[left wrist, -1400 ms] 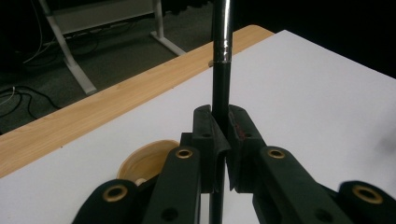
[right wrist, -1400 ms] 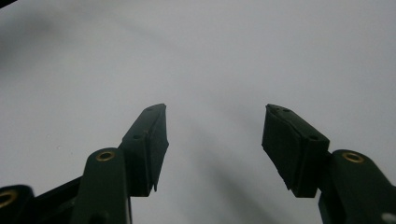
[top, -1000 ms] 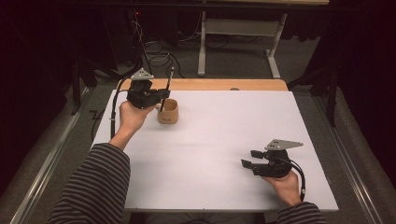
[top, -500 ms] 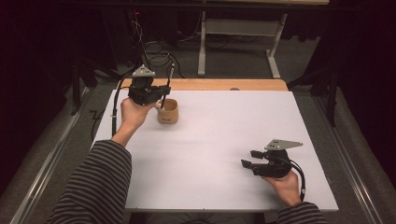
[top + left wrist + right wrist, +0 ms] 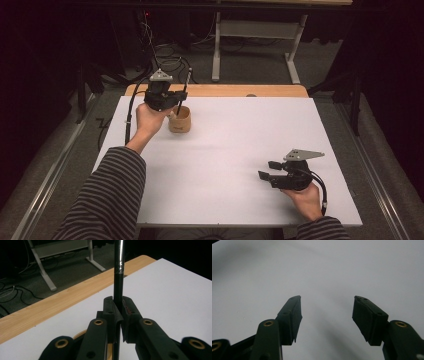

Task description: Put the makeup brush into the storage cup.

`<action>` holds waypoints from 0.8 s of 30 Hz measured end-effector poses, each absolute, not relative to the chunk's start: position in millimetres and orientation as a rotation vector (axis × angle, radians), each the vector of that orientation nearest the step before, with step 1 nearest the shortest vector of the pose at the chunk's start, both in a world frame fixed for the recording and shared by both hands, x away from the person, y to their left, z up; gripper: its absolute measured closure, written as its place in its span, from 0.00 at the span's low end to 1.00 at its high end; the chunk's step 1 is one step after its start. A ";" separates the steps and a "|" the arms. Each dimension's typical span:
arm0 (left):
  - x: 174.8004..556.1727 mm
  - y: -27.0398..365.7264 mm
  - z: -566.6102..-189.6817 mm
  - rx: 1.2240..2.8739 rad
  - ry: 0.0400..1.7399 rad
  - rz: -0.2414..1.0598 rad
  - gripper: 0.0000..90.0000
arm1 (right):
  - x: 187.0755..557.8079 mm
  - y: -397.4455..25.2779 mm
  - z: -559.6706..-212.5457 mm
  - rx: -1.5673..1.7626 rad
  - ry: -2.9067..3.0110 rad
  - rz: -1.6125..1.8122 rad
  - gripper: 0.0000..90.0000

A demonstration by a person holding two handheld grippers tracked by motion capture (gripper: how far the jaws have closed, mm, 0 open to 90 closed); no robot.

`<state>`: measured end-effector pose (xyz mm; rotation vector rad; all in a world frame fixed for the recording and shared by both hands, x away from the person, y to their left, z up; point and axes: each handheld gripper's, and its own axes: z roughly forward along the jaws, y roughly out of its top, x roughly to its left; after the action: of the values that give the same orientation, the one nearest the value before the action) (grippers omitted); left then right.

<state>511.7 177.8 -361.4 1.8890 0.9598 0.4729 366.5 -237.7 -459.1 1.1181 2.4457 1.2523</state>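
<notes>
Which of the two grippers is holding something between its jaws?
The left gripper: its jaws clamp a thin dark rod above the wooden cup. The right gripper is open.

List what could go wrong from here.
1. The left gripper clamps a thin rod that stands in the wooden cup; a sideways pull may well tip the cup.
2. The jaws hold the smooth rod on a narrow strip, so it could slip or swivel.
3. The right gripper rests open and far off, so nothing steadies the cup.

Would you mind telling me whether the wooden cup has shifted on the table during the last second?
No. The wooden cup sits at the same spot near the table's wooden edge strip throughout.
</notes>
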 end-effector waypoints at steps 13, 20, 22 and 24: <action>521.9 167.3 -368.7 1.909 0.983 0.490 0.93 | 366.1 -238.1 -458.6 1.117 2.444 1.257 0.47; 527.0 165.6 -372.9 1.902 1.006 0.486 0.93 | 366.0 -238.0 -458.6 1.117 2.444 1.256 0.47; 529.8 166.0 -375.2 1.894 1.022 0.481 0.93 | 366.3 -238.3 -458.7 1.116 2.444 1.258 0.47; 530.8 166.1 -376.1 1.893 1.028 0.485 0.93 | 366.3 -238.3 -458.7 1.116 2.444 1.258 0.47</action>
<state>530.8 166.1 -376.1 1.8933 1.0277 0.4850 366.3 -238.3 -458.7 1.1165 2.4442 1.2579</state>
